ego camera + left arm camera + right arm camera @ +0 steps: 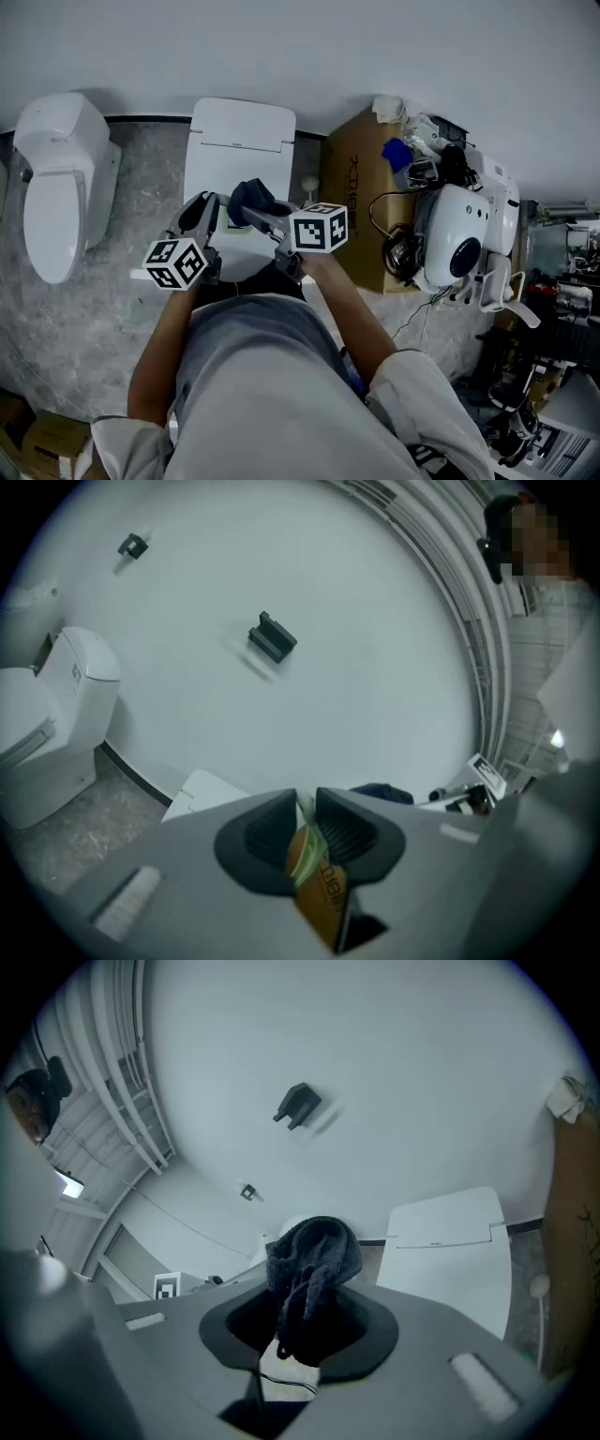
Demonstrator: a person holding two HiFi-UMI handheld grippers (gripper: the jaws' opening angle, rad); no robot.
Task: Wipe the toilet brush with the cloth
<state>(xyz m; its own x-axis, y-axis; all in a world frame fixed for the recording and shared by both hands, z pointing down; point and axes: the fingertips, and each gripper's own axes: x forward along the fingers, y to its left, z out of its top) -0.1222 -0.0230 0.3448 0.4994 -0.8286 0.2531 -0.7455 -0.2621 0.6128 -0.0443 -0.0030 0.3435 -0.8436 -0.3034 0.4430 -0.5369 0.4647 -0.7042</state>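
Centrally, white toilet (239, 141) against the wall, flanked by a second toilet (56, 178) at left and a cardboard box (352, 197) at right. Over the central toilet, right claw (305, 1312) clenched on the dark blue cloth (314, 1251), bunched above the jaws. Just beside, left claw (307, 794), jaws almost together, pinching a thin pale-green strip (307, 812); unclear whether part of the toilet brush.
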